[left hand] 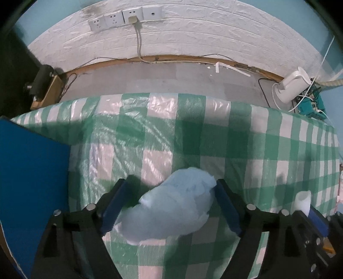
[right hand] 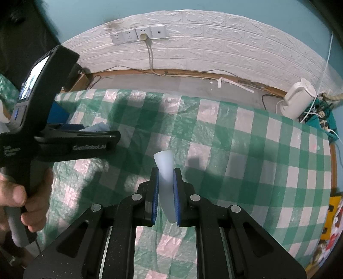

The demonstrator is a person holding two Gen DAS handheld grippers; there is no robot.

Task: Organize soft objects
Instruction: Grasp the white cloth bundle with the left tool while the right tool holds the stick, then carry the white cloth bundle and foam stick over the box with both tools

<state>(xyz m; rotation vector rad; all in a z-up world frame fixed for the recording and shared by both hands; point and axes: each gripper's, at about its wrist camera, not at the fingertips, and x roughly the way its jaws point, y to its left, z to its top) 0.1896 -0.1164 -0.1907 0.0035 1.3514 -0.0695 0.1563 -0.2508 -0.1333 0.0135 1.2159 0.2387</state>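
Nearest left wrist lens: left gripper (left hand: 171, 206) jaws were spread wide around pale blue soft lump (left hand: 171, 206); right pad touched it, left pad stood apart, so not clenched.
Blue lump location: lay on green-and-white checked cloth (left hand: 235, 137), between the blue pads.
Nearest right wrist lens: right gripper (right hand: 166, 193) jaws were clenched on white soft piece (right hand: 166, 171), which stuck out forward past the fingertips, tilted.
Container: blue bin wall (left hand: 32, 171) was just left of the left gripper; contents could not be told.
Left view only: blue lump seen whole; white piece showed only as a tip at the right edge.
Right view only: person's hand (right hand: 23, 199) gripping left tool's handle, its screen facing back.
Far: white kettle (left hand: 293, 85) on the floor, wall sockets (left hand: 126, 17) with one plug in.
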